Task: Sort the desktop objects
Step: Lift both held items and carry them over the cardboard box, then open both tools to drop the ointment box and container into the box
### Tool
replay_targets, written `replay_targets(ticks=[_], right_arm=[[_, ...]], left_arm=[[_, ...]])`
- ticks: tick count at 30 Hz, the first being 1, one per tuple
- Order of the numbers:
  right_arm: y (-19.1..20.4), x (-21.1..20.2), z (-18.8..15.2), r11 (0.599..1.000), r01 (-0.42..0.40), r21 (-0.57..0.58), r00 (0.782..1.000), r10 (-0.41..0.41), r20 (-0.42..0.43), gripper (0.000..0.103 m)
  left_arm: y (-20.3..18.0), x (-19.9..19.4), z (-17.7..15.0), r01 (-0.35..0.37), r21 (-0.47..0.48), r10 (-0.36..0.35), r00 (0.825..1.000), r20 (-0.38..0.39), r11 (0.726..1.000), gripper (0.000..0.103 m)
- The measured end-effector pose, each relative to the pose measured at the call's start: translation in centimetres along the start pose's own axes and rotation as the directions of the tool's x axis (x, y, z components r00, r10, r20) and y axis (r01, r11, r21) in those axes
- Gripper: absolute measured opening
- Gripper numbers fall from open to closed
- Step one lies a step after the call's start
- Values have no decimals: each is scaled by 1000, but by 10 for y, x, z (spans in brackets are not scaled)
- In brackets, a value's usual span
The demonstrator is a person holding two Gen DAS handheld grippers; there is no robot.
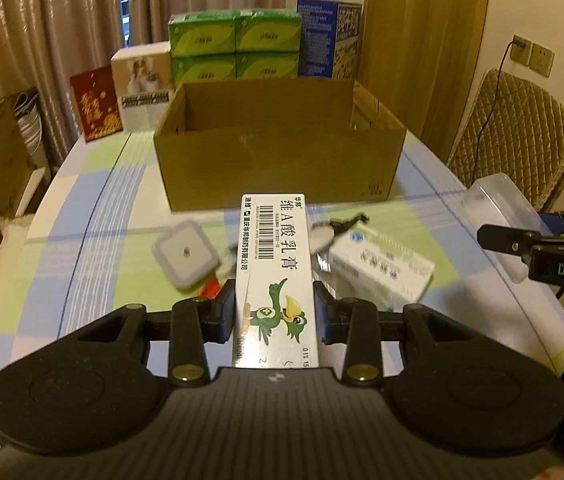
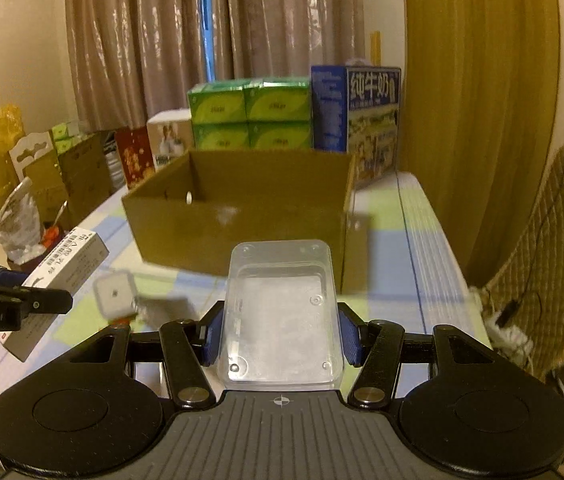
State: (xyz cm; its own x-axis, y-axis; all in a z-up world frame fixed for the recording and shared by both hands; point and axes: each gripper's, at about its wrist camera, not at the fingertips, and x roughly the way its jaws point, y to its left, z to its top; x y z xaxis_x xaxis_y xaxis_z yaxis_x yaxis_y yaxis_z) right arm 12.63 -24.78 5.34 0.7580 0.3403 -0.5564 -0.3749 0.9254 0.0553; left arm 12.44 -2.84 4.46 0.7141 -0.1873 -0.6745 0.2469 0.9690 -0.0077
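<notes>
The ointment carton [image 1: 275, 276], a long white box printed with a green cartoon bird, sits clamped lengthwise between the jaws of the left gripper [image 1: 274, 312], its far end pointing at the open cardboard box [image 1: 277, 160]. It is held in the air just short of that box's near wall. The right gripper [image 2: 279, 334] is closed on a clear plastic case [image 2: 279, 312], gripped across its width and also held just in front of the box, toward its right half.

The step in hand looks like carrying both items over the near wall for release inside. To do it well, each load should clear the rim before its jaws part, and the long carton should stay level so its free end does not catch the cardboard edge. Letting go low inside the box would keep the case from bouncing. The two grippers are near each other, so staggering the drops seems wise.

On the checked tablecloth [image 1: 93, 208] in front of the box I count one small square white device [image 1: 183, 254], one white medicine box [image 1: 382, 270] lying at an angle, and one dark, blurred small item [image 1: 348, 222] I cannot identify. Behind the box stand four green tissue packs [image 1: 233, 46] stacked two on two and one blue milk carton case [image 1: 328, 38].
</notes>
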Motion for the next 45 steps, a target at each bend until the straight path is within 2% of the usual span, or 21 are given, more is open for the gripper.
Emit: replay_targets(ticks=[8, 15, 24, 36, 42, 45], right_arm=[[-8, 40, 59, 999, -22, -28, 1000, 23, 19, 54], [-15, 92, 105, 999, -42, -34, 999, 43, 5, 54], [-28, 157, 148, 998, -55, -13, 998, 54, -31, 54], [-35, 219, 151, 999, -41, 7, 995, 42, -89, 54], [-35, 234, 145, 999, -35, 7, 994, 35, -107, 54], [-36, 238, 142, 999, -34, 12, 993, 36, -115, 54]], left_arm=[[17, 31, 67, 26, -3, -26, 999, 32, 1000, 33], [32, 71, 126, 57, -20, -56, 998, 39, 998, 33], [49, 130, 184, 58, -26, -58, 998, 27, 998, 33], [65, 198, 203, 67, -66, -68, 997, -21, 996, 33], [69, 217, 203, 70, -89, -72, 997, -16, 994, 33], [73, 222, 202, 49, -108, -49, 999, 6, 993, 33]])
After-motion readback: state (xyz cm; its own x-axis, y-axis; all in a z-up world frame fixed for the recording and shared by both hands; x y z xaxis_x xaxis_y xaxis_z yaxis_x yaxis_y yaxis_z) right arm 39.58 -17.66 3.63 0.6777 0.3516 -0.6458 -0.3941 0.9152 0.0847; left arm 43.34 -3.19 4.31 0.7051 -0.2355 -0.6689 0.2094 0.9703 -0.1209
